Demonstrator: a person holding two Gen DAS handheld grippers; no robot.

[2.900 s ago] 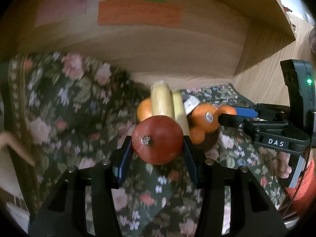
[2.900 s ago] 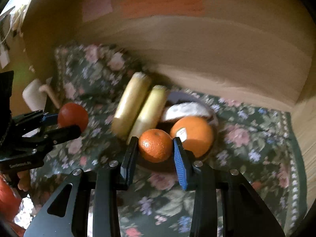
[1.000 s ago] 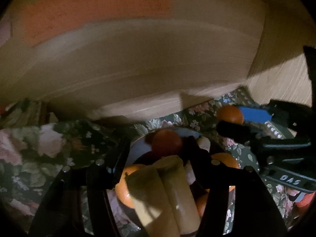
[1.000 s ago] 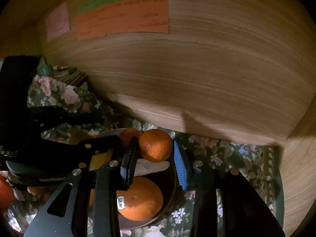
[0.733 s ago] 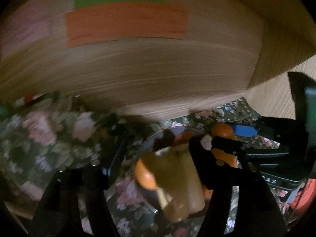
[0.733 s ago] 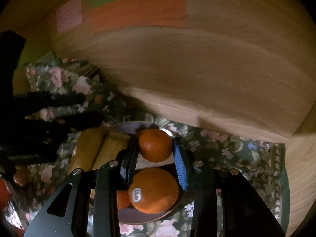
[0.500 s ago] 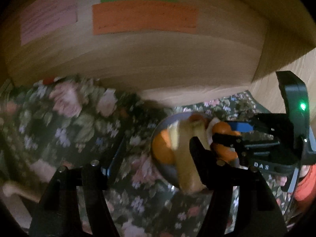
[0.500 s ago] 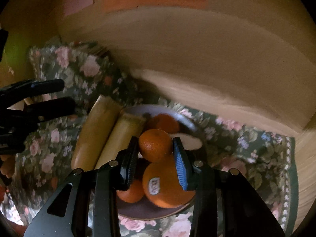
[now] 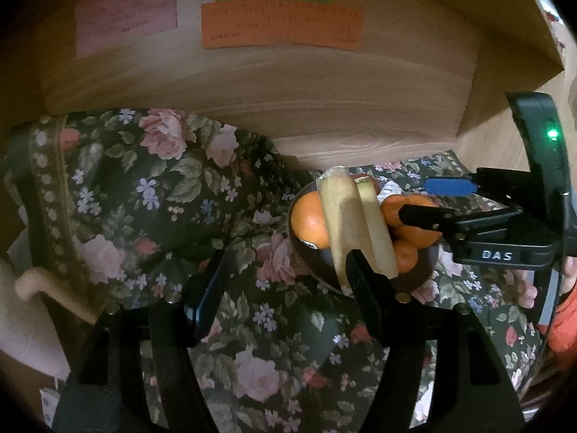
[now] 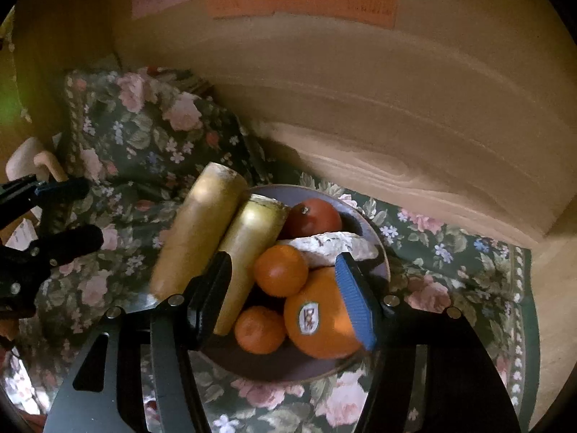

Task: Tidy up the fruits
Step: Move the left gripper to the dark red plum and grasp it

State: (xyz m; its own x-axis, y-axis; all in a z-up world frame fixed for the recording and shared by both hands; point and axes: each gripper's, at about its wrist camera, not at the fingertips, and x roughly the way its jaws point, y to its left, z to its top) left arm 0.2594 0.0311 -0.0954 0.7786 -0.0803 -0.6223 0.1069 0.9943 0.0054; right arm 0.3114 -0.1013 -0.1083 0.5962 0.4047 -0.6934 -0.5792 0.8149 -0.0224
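Both tongs, right and left, gape empty, so lift the right ones straight up off the small orange in the bowl beneath to avoid nudging the pile.

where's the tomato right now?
In the right wrist view the tomato sits at the far side of the bowl, just right of the two yellow rolls and behind the small orange. Neither hand-held gripper holds it.
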